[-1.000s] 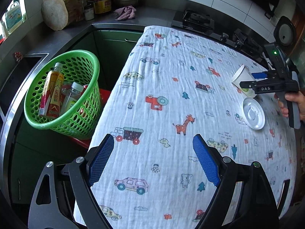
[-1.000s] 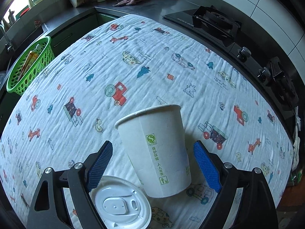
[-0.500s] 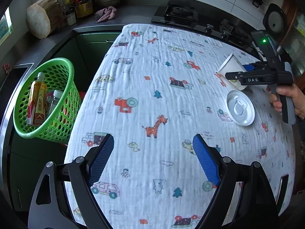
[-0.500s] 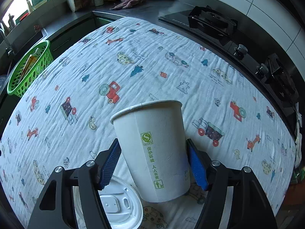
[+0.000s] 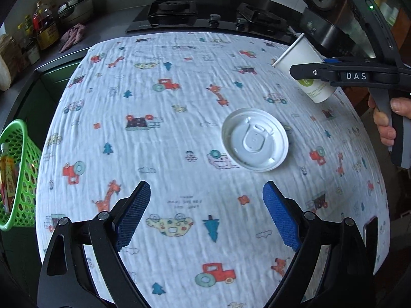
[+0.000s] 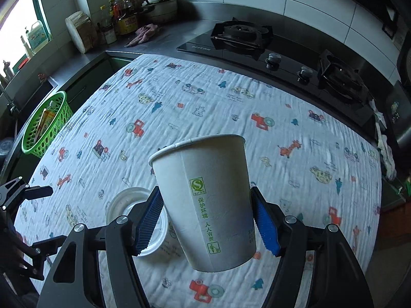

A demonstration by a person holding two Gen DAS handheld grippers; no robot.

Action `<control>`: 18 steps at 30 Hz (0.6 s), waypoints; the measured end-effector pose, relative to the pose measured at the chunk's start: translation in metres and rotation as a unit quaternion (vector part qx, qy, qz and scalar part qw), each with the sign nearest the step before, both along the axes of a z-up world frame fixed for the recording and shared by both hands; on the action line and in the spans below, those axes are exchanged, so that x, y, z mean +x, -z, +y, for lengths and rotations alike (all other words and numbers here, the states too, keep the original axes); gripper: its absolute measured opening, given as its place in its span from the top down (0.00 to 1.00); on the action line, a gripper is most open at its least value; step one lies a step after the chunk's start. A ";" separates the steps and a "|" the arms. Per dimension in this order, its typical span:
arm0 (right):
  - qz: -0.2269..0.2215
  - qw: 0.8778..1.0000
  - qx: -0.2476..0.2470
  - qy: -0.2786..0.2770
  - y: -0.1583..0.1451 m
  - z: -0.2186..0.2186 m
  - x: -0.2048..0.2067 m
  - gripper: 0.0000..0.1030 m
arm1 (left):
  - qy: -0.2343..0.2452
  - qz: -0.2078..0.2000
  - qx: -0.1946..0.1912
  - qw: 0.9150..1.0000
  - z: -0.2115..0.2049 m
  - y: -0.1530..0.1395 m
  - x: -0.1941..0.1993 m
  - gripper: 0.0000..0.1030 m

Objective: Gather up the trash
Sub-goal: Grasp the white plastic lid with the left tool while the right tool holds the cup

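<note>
My right gripper [image 6: 206,223] is shut on a white paper cup [image 6: 205,197] with green print and holds it tilted above the table; it also shows in the left wrist view [image 5: 303,69]. A white plastic lid [image 5: 254,143] lies flat on the patterned cloth [image 5: 179,107], ahead and slightly right of my left gripper [image 5: 206,218], which is open and empty. The lid also shows under the cup in the right wrist view [image 6: 128,205]. A green basket [image 6: 45,125] with bottles in it stands off the table's left edge.
A gas hob [image 6: 257,41] runs along the far edge of the table. Bottles, a pot and a rag [image 6: 145,33] sit on the back-left counter. The basket shows at the left edge in the left wrist view [image 5: 15,177].
My right gripper closed on the cup and lifted it off the cloth. My left gripper swung right, from near the basket to just short of the lid.
</note>
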State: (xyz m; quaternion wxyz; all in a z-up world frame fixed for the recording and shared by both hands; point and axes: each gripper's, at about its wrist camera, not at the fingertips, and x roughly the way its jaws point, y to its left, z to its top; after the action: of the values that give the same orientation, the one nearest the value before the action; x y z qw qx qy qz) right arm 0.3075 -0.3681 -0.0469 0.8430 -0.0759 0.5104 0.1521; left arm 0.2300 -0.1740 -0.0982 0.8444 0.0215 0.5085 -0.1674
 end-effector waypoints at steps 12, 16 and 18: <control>-0.013 0.999 0.005 0.048 -0.019 -0.056 -0.045 0.36 | 0.085 0.012 0.032 0.996 -0.070 0.024 0.033 0.12; -0.012 0.998 0.006 0.058 -0.018 -0.067 -0.057 0.36 | 0.102 0.015 0.039 0.994 -0.083 0.031 0.042 0.12; -0.011 0.998 0.006 0.062 -0.017 -0.072 -0.061 0.36 | 0.112 0.016 0.036 0.993 -0.089 0.032 0.043 0.12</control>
State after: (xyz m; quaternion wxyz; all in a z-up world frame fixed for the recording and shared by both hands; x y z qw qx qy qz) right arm 0.2462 -0.4397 -0.0301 0.8569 -0.0402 0.5039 0.1015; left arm 0.2734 -0.2628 -0.1304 0.8105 0.1061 0.5224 -0.2425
